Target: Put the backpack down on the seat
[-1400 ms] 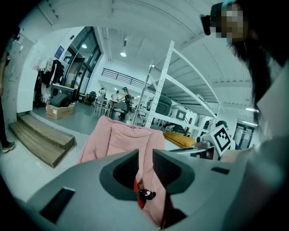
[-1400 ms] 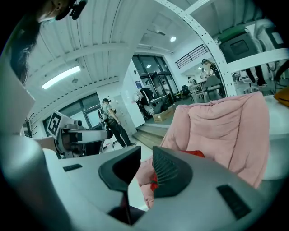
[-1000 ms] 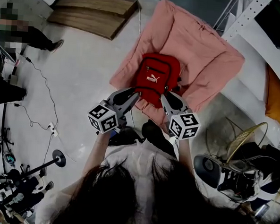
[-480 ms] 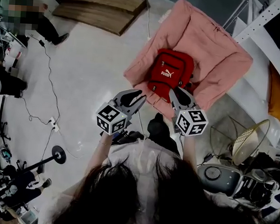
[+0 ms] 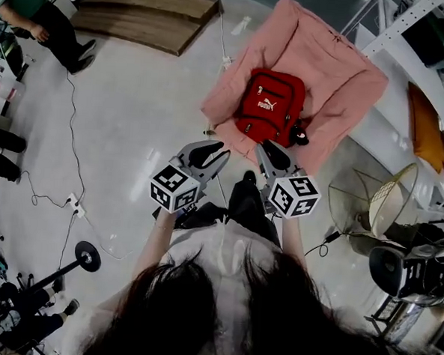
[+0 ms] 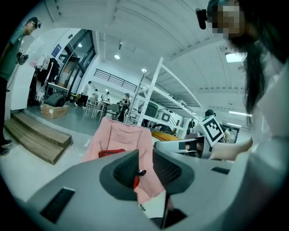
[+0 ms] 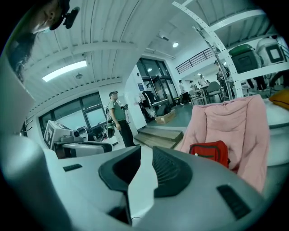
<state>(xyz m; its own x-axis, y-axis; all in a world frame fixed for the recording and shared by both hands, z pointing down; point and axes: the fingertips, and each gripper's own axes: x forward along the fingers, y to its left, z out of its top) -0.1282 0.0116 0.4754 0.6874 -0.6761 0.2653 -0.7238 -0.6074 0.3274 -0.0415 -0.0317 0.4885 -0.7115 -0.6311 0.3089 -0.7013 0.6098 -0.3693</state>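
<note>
Held the jaws of the left gripper (image 6: 145, 154) a little apart, with nothing between them. Held the jaws of the right gripper (image 7: 145, 151) the same way: a small gap and nothing in it. Saw the red backpack (image 5: 270, 107) lying flat on the seat of the pink chair (image 5: 334, 60), front side up, near the chair's front edge. Had both grippers out in front of the pink chair, over the floor (image 5: 129, 107), close to its front edge but not touching the chair or the bag. Saw a small dark thing, maybe a strap end (image 5: 299, 136), sticking out at the bag's side by the chair's front edge. Judged the putting down as done, with only moving away from the chair left to do. Needed, for that, to leave the jaws parted, stay clear of any straps, and pull straight back from the chair. Needed also to watch that the bag did not slide off the front edge.
</note>
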